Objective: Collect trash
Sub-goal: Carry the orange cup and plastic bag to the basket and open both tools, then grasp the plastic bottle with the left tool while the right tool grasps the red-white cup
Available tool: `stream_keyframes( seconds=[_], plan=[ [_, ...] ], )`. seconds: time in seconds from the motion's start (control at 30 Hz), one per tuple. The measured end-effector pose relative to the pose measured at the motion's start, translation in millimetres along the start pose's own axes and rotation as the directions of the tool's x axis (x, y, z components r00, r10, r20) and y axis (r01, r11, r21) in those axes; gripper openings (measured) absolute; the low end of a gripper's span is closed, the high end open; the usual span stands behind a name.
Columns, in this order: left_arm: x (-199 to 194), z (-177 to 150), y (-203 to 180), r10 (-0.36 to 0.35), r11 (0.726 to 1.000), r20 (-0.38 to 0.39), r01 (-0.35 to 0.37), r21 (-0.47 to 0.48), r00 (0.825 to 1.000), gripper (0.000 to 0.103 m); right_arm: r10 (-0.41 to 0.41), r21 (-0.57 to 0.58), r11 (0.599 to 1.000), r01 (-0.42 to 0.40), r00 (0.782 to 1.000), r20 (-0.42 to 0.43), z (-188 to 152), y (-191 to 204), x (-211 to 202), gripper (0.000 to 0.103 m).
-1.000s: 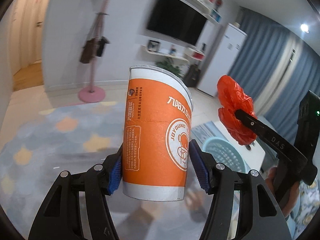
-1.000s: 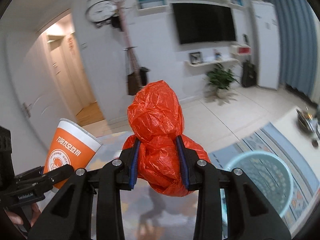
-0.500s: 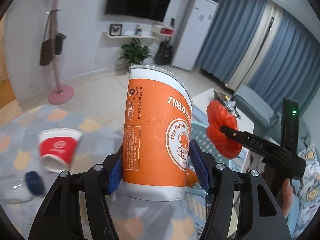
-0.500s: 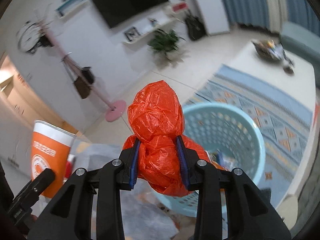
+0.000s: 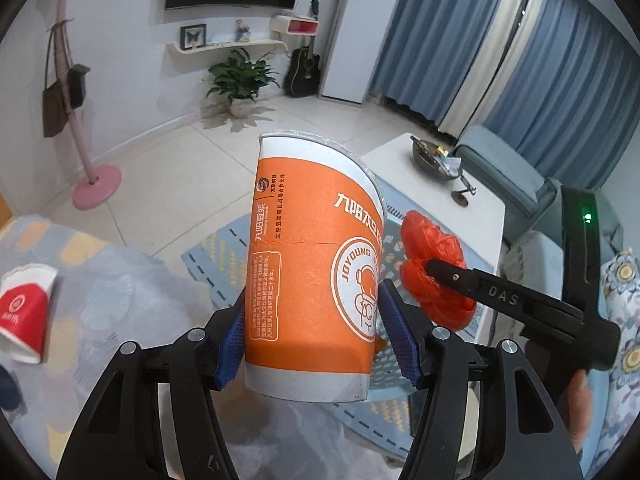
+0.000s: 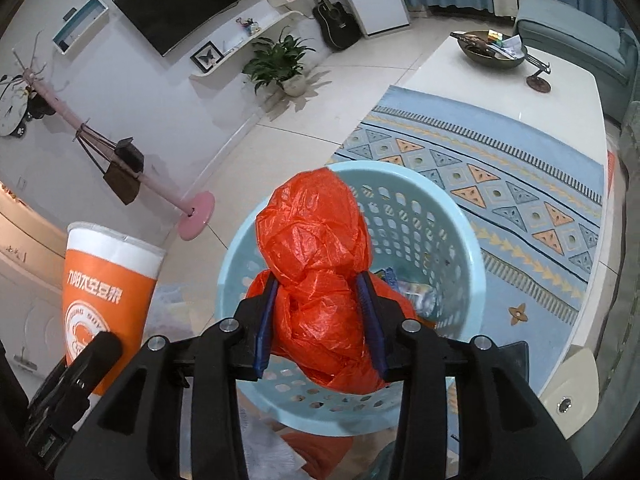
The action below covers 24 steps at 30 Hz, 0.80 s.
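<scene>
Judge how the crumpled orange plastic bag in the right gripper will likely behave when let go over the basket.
The orange plastic bag bulges around the right gripper, so it is probably soft and springy. It looks thin and crinkled, likely light, and may drift rather than drop straight into the blue basket.

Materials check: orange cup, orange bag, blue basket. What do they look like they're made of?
Orange cup: looks like matte printed paperboard; a crease line runs across its wall.
Orange bag: thin plastic film, glossy and crinkled, slightly translucent.
Blue basket: probably molded plastic, smooth, with a perforated wall and rolled rim.
</scene>
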State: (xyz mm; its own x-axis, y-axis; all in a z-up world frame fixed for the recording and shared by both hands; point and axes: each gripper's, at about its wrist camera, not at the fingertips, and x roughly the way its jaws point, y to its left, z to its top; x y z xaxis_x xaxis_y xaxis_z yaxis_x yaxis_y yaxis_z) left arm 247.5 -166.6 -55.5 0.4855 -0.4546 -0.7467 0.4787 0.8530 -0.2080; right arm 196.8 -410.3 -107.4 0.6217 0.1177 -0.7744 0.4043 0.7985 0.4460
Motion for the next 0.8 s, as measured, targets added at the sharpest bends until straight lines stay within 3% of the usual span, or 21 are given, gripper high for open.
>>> stream_keyframes(
  seconds=[0.13,0.2,0.27,0.53,0.8],
  plan=[
    [5.6,1.9,-1.0,-0.001,1.0,-0.014,0.001,-0.023,1.0,0.072,0.002,-0.007,1.0,-0.002,1.0,-0.011,1.4,-1.8,2.5,0.042],
    [5.2,1.1,0.2,-0.01,1.0,-0.013,0.01,-0.029,1.0,0.074,-0.001,-0.02,1.0,0.001,1.0,-0.002,0.6,-0.7,0.4,0.044],
    [4.7,0.2,-0.2,-0.011,1.0,-0.013,0.01,-0.029,1.0,0.077,-0.001,-0.023,1.0,0.001,1.0,0.011,0.9,0.0,-3.0,0.054],
    [-12.9,-8.5,8.5,-0.018,0.999,0.015,0.019,-0.047,1.0,0.078,0.021,-0.057,0.998,-0.02,0.999,0.026,-3.5,15.2,-13.8,0.054],
    [-63.4,-21.5,23.0,0.006,0.997,0.114,0.002,-0.072,0.993,0.078,0.042,-0.244,0.97,-0.014,0.993,0.11,-23.0,76.4,-46.7,0.054]
  ],
)
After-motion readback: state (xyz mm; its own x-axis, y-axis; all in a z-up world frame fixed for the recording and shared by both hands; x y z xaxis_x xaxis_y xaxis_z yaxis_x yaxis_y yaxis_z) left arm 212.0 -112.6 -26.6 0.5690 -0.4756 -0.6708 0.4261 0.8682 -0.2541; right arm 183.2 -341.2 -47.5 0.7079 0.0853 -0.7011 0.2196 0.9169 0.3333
